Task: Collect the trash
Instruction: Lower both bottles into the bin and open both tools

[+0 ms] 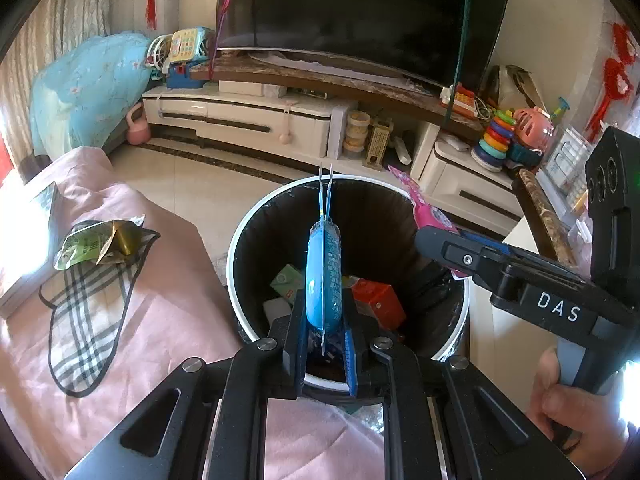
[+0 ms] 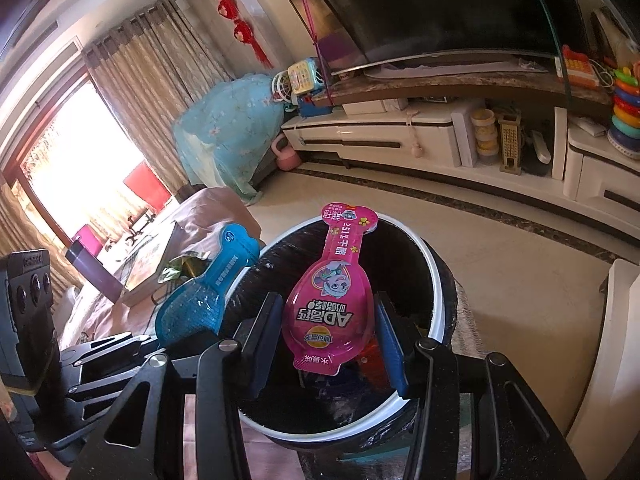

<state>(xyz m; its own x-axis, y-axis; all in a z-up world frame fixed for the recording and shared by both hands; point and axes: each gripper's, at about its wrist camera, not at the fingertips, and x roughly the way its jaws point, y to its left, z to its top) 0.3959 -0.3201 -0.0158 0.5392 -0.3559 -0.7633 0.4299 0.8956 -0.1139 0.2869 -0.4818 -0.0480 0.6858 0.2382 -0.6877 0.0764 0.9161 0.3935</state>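
Observation:
A round bin [image 1: 240, 240] with a white rim and black liner stands by the pink-covered couch; it also shows in the right wrist view [image 2: 436, 276]. Boxes and wrappers lie inside it. My left gripper [image 1: 322, 320] is shut on a blue plastic snack package [image 1: 323, 276], held edge-on over the bin's opening. My right gripper [image 2: 326, 336] holds a pink snack package [image 2: 330, 300] between its pads over the bin; the jaws stand wide and the package looks loosely held. The pink package also shows in the left wrist view [image 1: 416, 204].
A green and gold wrapper [image 1: 100, 244] lies on a plaid slipper insole [image 1: 92, 316] on the pink cover [image 1: 168, 304]. A TV cabinet [image 1: 248, 116] with toys stands behind. A marble-topped table [image 1: 544, 216] is to the right of the bin.

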